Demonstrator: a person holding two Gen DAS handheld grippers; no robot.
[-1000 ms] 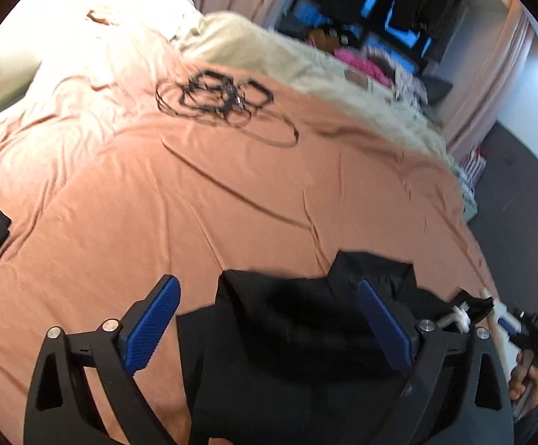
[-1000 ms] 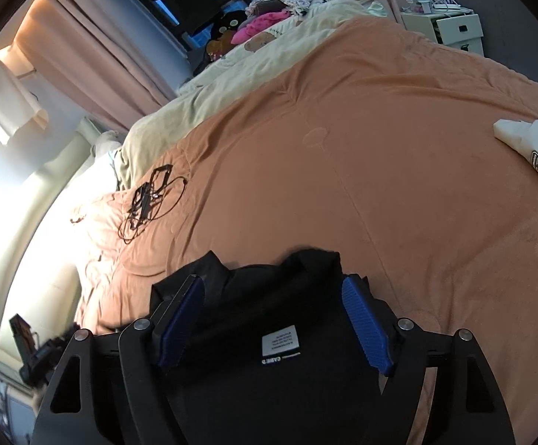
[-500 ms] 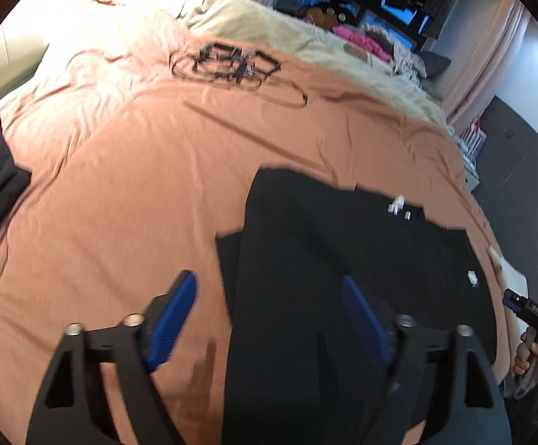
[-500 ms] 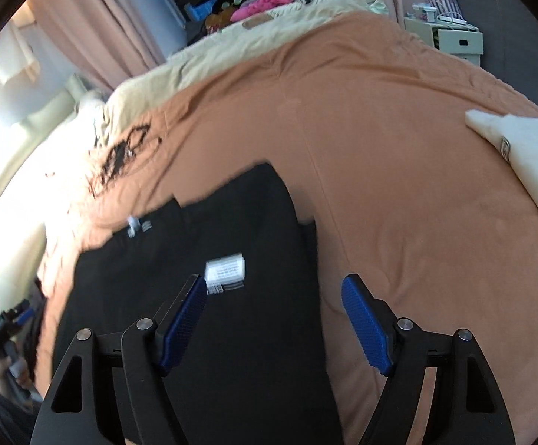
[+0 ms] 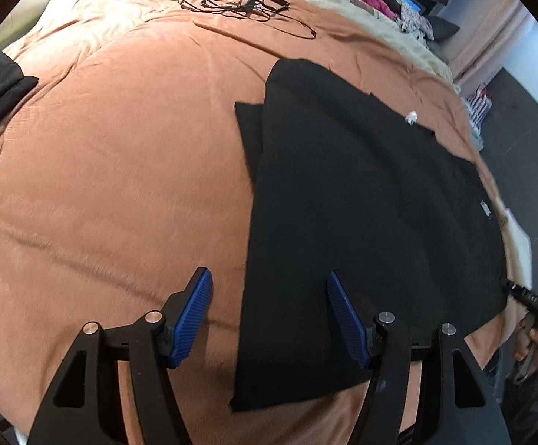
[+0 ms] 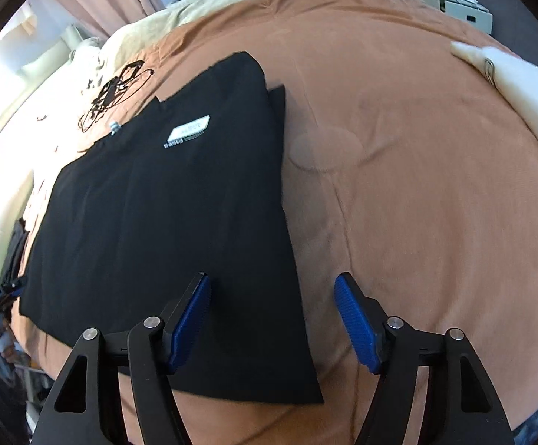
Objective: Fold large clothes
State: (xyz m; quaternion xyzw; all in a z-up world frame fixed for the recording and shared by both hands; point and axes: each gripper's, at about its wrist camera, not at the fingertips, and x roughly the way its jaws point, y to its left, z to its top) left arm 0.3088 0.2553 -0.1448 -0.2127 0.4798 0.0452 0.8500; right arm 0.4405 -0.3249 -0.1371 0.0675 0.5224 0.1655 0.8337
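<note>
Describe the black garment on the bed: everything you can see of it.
The black garment lies spread flat on the orange bedspread, plain matte fabric, roughly rectangular. A narrower under-layer pokes out along one side edge. A white label and a small white tag sit on top near the far end. Nothing grips it: each open gripper has a near corner between its blue fingers, unpinched.

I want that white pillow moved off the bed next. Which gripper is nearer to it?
Right. The right gripper hovers over the black garment's edge on the pillow's side; the left gripper is over the opposite edge, with the garment between.
</note>
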